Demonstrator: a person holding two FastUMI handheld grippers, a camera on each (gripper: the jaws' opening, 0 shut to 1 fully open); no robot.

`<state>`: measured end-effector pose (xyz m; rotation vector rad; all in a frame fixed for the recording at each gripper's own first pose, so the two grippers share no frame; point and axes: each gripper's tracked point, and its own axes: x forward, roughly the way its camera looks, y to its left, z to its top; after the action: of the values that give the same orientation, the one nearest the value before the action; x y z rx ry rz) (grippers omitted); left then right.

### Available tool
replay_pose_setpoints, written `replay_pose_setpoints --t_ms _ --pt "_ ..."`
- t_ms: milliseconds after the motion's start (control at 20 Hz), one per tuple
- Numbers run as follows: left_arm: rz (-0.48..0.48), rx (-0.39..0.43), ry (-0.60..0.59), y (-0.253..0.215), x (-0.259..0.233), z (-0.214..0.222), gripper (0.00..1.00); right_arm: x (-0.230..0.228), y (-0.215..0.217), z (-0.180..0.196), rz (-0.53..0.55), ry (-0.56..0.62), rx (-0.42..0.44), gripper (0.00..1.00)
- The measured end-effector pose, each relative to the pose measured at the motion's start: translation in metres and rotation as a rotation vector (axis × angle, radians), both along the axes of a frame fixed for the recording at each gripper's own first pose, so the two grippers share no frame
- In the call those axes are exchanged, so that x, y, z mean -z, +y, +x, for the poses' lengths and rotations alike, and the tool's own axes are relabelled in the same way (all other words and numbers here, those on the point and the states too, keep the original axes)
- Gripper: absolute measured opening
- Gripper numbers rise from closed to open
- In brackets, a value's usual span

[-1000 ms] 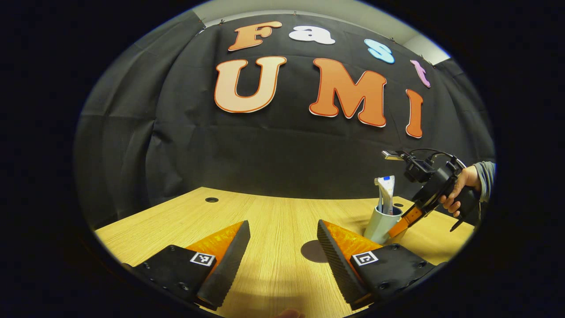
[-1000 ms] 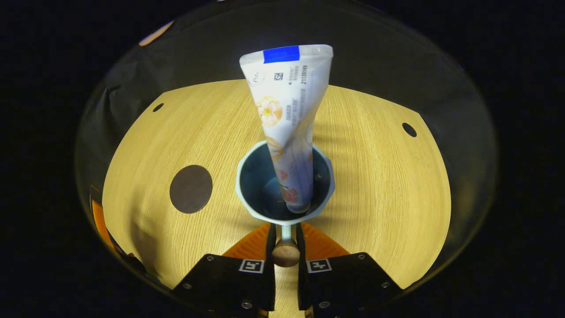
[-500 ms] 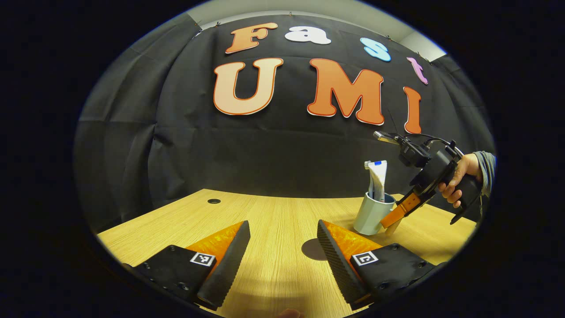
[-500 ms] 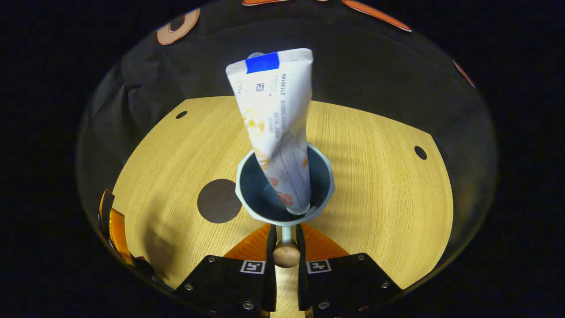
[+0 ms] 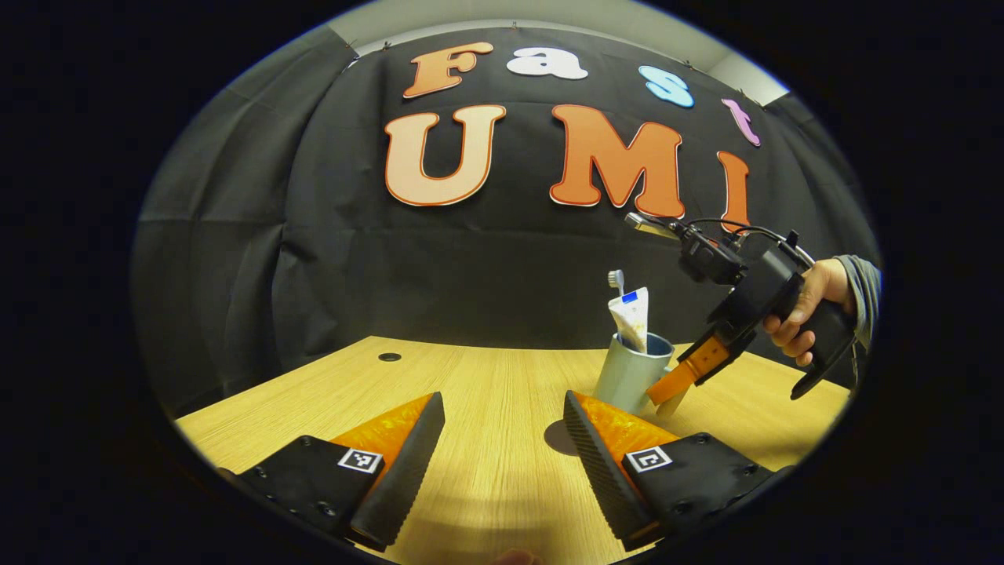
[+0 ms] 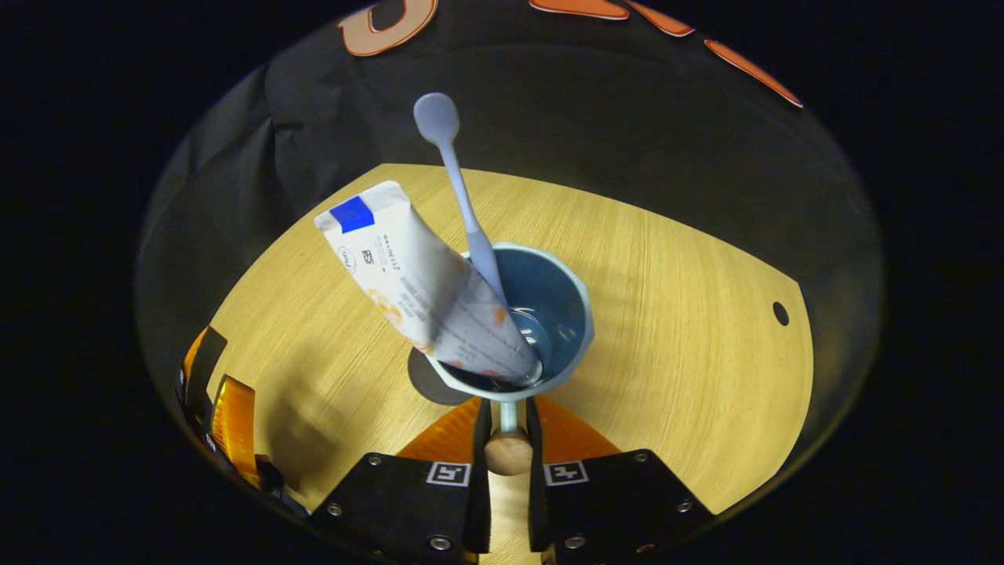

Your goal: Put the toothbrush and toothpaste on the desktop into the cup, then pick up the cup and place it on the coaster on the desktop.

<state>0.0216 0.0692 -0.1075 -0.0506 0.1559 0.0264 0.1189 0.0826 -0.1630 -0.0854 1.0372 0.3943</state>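
From my seat, taking the cup (image 5: 630,379) as my mark and reading the left gripper view from left to right: my left gripper (image 5: 502,447) sits low over the bench (image 5: 486,377), well left of the cup, jaws spread wide with nothing between them. The coaster (image 5: 558,437), a dark disc on the bench, peeks out just left of the cup's base and below it. To the right of the cup comes my right gripper (image 5: 667,388), with a hand (image 5: 800,306) behind it. Over the last second the cup has risen off the bench and travelled leftward toward the coaster; it was standing well right of the disc and now hangs nearly above it. As it moved, the paste (image 6: 427,286) tipped over to lean left and the brush (image 6: 463,196) came into sight behind it, so I judge both items are in and only the set-down remains. In the right gripper view the coaster (image 6: 427,384) is half hidden under the cup's left edge, so I reckon a little more leftward travel is needed before lowering. The right gripper (image 6: 508,439) is pinched on the cup's handle (image 6: 508,449), a thin stem ending in a wooden knob. The cup (image 6: 565,306) is pale blue with a faceted rim; the paste is a white tube with a blue patch, and the brush is pale blue.
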Motion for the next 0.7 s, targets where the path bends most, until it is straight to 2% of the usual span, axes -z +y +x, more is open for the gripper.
replay_pose_setpoints --t_ms 50,100,150,700 --pt "0.002 -0.006 0.000 0.003 -0.001 -0.001 0.95 0.001 0.000 0.002 -0.002 -0.004 -0.012 0.19" --pt "0.002 -0.012 0.002 0.006 0.000 -0.003 0.95 -0.001 0.001 0.003 -0.001 -0.002 -0.023 0.14" --pt "0.000 -0.017 0.004 0.008 0.002 -0.002 0.95 -0.002 0.003 0.004 0.004 0.001 -0.033 0.19" --pt "-0.010 -0.048 0.039 0.024 0.014 -0.007 0.97 -0.007 0.000 0.008 -0.024 0.075 -0.123 0.19"
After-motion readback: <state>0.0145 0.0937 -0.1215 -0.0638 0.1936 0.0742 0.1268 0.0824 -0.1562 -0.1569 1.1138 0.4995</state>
